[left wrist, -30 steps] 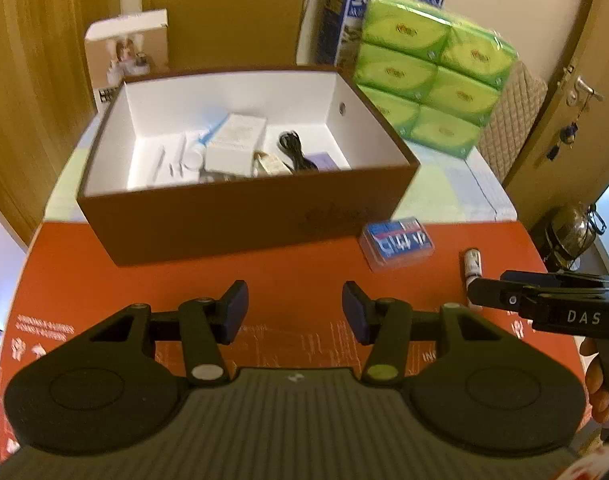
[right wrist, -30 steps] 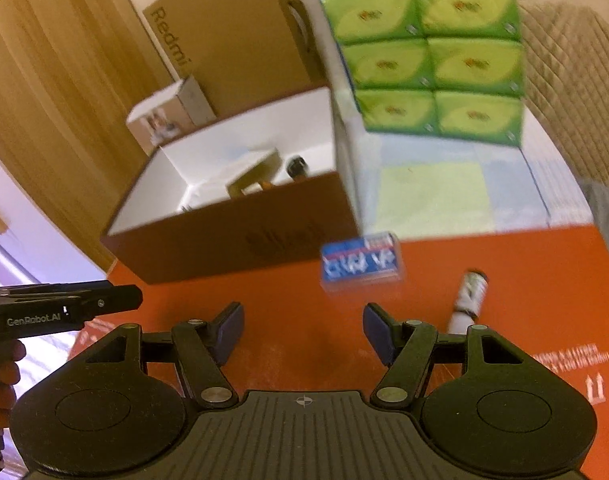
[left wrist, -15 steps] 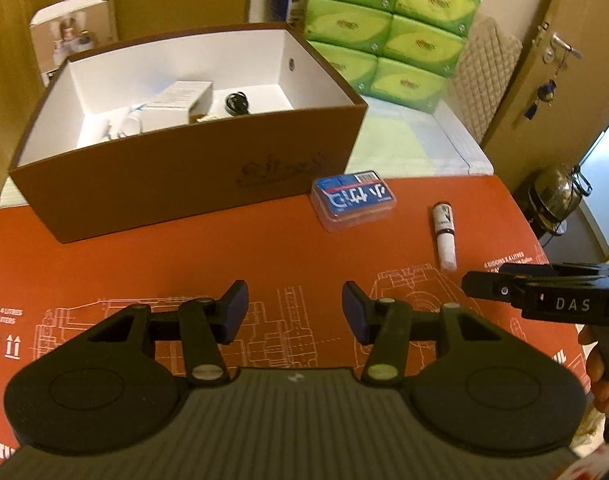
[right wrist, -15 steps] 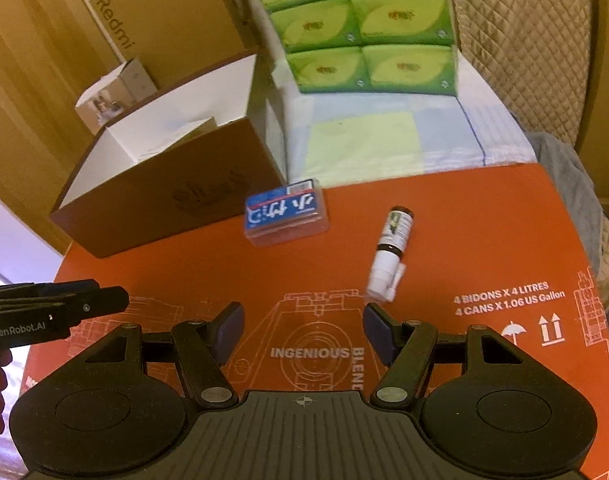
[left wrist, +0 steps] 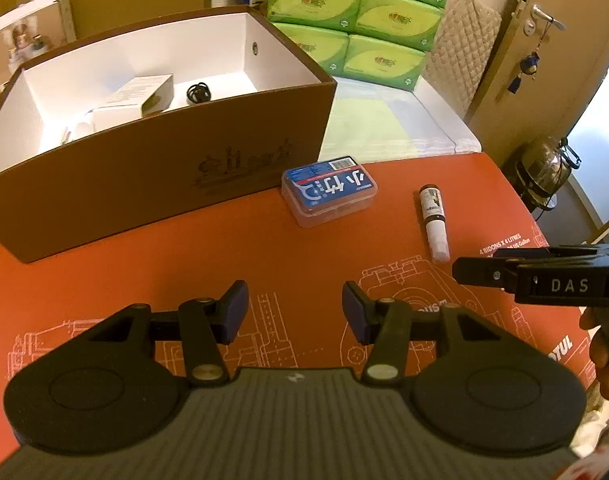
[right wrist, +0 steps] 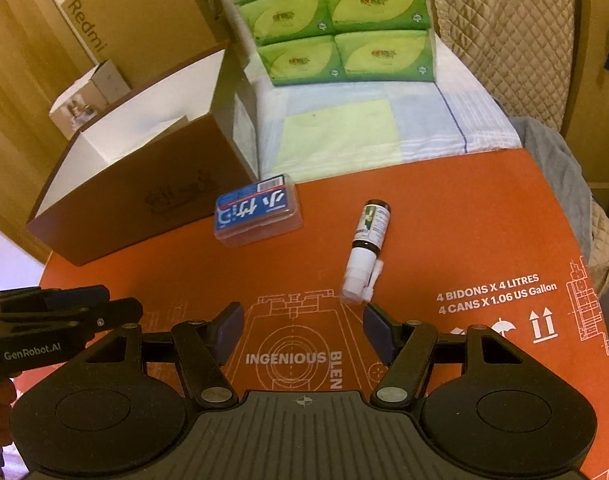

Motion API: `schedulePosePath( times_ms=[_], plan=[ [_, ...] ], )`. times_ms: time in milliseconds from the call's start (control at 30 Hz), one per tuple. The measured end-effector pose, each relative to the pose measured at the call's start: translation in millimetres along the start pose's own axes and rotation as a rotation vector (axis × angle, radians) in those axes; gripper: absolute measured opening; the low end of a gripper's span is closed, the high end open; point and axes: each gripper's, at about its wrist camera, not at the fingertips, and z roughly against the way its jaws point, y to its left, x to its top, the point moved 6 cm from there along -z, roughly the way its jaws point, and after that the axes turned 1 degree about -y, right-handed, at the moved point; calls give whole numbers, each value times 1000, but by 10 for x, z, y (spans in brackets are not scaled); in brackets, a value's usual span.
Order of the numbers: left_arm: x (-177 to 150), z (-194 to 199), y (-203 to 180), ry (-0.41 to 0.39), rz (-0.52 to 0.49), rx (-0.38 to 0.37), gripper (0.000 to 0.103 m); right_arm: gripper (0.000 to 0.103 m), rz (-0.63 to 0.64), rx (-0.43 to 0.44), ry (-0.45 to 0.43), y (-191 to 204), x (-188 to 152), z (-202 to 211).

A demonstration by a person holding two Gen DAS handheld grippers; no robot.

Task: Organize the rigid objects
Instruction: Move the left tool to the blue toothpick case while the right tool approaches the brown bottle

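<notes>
Taking the open brown cardboard box with the white lining (left wrist: 152,168) as our landmark, we judged the sorting to be partly done. Inside the box we found a small white-and-tan carton (left wrist: 144,94), a coiled black cable (left wrist: 198,93) and some white items we could not identify. Two rigid objects remained outside on the orange printed mat (left wrist: 184,248): a clear plastic case with a blue label (left wrist: 328,191), lying just beside the box's front right corner, and a small dark bottle with a white cap (right wrist: 366,246), lying on its side farther right of the box, well apart from it.

We held both tools tilted downward over the mat, in front of the box. The left gripper (left wrist: 294,312) stood partly open with nothing between its pads. The right gripper (right wrist: 302,322) stood somewhat wider, also empty, with the bottle's cap just ahead of its right finger (right wrist: 378,328). We judged the bottle to be its likely next pick.
</notes>
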Motion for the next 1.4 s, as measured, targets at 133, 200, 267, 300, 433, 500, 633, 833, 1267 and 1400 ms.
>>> schedulePosePath(
  times_ms=[133, 200, 267, 300, 433, 500, 633, 833, 1267, 1400],
  plan=[
    [50, -105, -29, -1, -25, -16, 48, 63, -10, -18, 5, -45, 13, -57],
    [79, -168, -54, -5, -42, -25, 48, 63, -13, -33, 4, -69, 26, -94],
    [110, -248, -77, -9, -60, -30, 48, 63, -16, -54, 1, -97, 40, -129],
    [127, -290, -88, -12, -70, -29, 48, 63, -17, -65, -2, -117, 47, -143],
    [221, -470, -152, -26, -124, -30, 48, 63, -19, -99, -11, -178, 97, -221],
    [284, -558, -181, -36, -146, -34, 48, 63, -16, -108, -16, -192, 125, -261],
    [393, -750, -218, -40, -175, -48, 48, 61, 15, -132, -32, -199, 187, -345],
    [470, -987, -255, -23, -200, -50, 47, 46, 55, -145, -22, -218, 242, -531],
    [429, -997, -587, 9, -261, -161, 44, 33, 29, -233, 2, -643, 279, -626],
    [534, -960, -506, -22, -289, -108, 51, 33, 0, -231, -1, -806, 330, -551]
  ],
)
